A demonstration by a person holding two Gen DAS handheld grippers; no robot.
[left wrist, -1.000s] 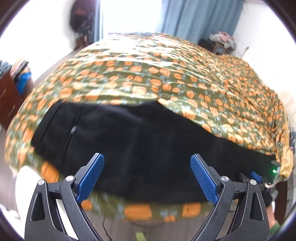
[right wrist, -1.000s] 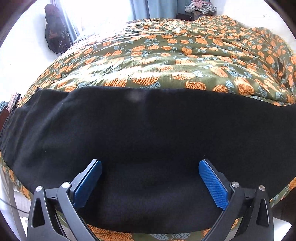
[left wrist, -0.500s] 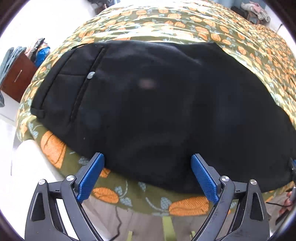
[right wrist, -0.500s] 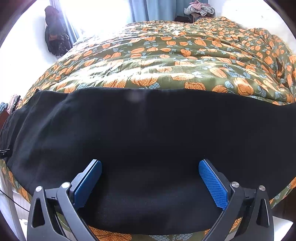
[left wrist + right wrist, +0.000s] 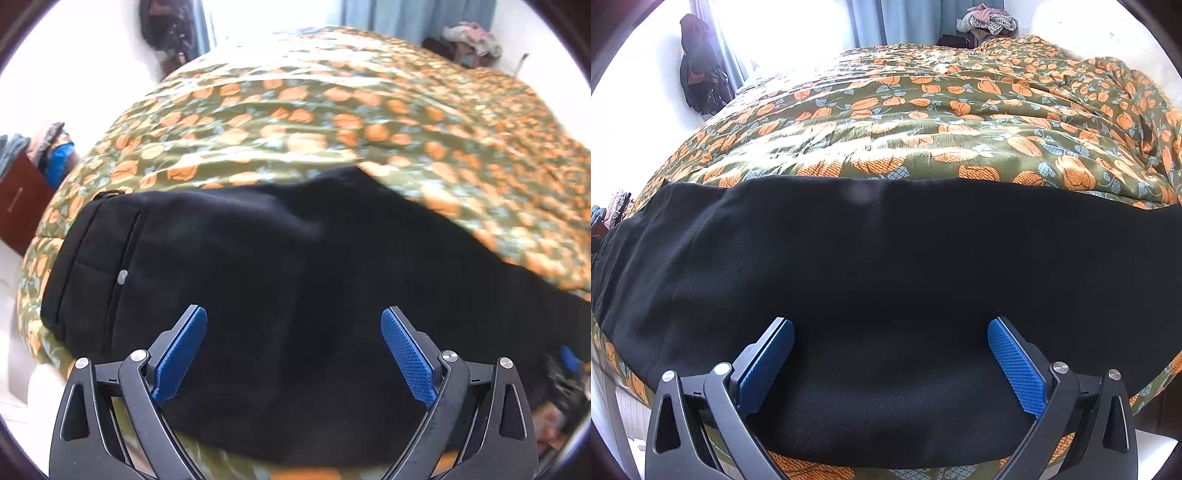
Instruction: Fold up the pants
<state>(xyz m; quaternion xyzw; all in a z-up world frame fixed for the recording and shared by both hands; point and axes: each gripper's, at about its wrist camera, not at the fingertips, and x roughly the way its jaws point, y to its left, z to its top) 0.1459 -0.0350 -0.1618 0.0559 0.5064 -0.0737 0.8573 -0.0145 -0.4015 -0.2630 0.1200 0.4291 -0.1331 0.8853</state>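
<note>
Black pants (image 5: 280, 266) lie flat along the near edge of a bed, waistband with a pocket and a grey button (image 5: 122, 276) at the left. My left gripper (image 5: 293, 343) is open and empty, just above the seat of the pants. The same pants (image 5: 886, 266) fill the right wrist view as a wide black band of leg fabric. My right gripper (image 5: 891, 354) is open and empty, low over the leg near its front edge.
The bed has an olive quilt with orange flowers (image 5: 942, 122). A brown cabinet with clothes on it (image 5: 22, 192) stands at the left. Dark garments (image 5: 700, 85) hang by the window. A pile of clothes (image 5: 988, 20) sits past the bed.
The left wrist view tilted down onto the pants half a second ago and has tilted back up, now closer over them. The right gripper has barely moved. Both stay open.
</note>
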